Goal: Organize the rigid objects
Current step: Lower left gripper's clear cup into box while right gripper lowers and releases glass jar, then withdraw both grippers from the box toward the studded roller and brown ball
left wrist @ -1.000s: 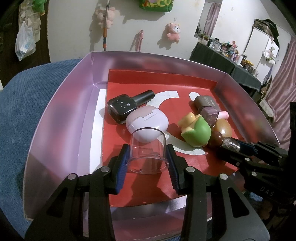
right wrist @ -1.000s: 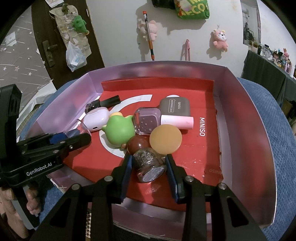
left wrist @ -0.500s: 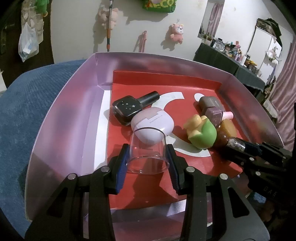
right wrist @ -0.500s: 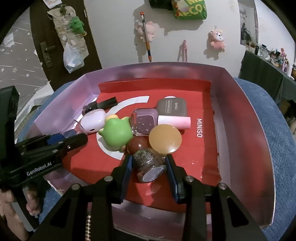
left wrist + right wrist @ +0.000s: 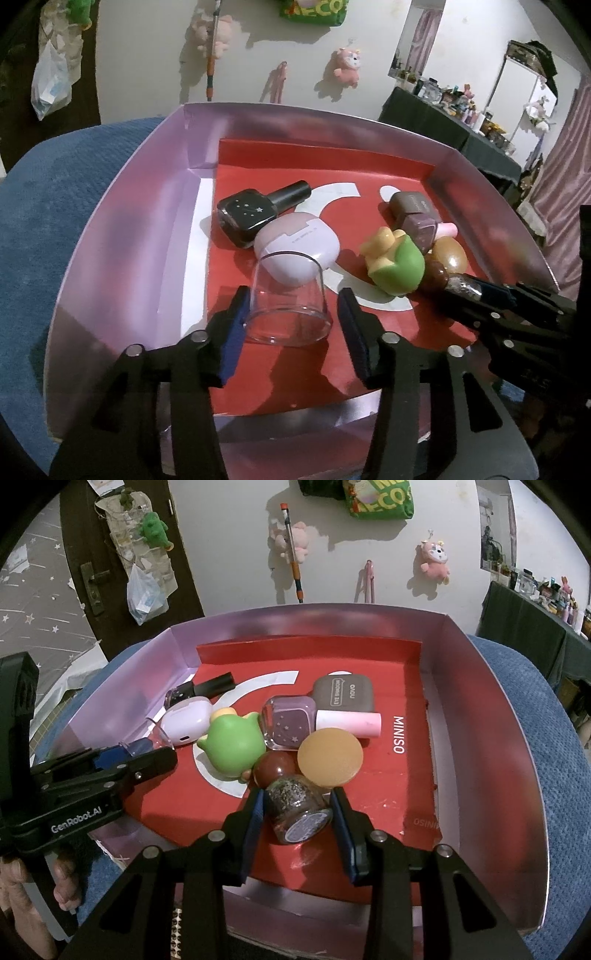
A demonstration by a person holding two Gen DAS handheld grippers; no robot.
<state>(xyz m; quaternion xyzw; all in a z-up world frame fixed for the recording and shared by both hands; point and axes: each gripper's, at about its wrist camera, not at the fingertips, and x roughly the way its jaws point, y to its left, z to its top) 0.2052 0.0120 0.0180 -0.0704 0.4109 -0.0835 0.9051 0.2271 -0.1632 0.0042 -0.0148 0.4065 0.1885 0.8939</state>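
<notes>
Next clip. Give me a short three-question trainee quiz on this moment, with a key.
1. What sits between the left claw's pads?
2. True or false: the right claw is shut on the glitter jar.
3. The pink-capped polish bottle is: A on its side, B upright, C upside down.
Key: 1 the clear cup, with the left claw opening around it; 2 true; 3 A.

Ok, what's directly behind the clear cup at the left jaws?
The lilac earbud case sits right behind the clear cup, its near part seen only through the cup's wall. Behind that lies the black polish bottle.
</notes>
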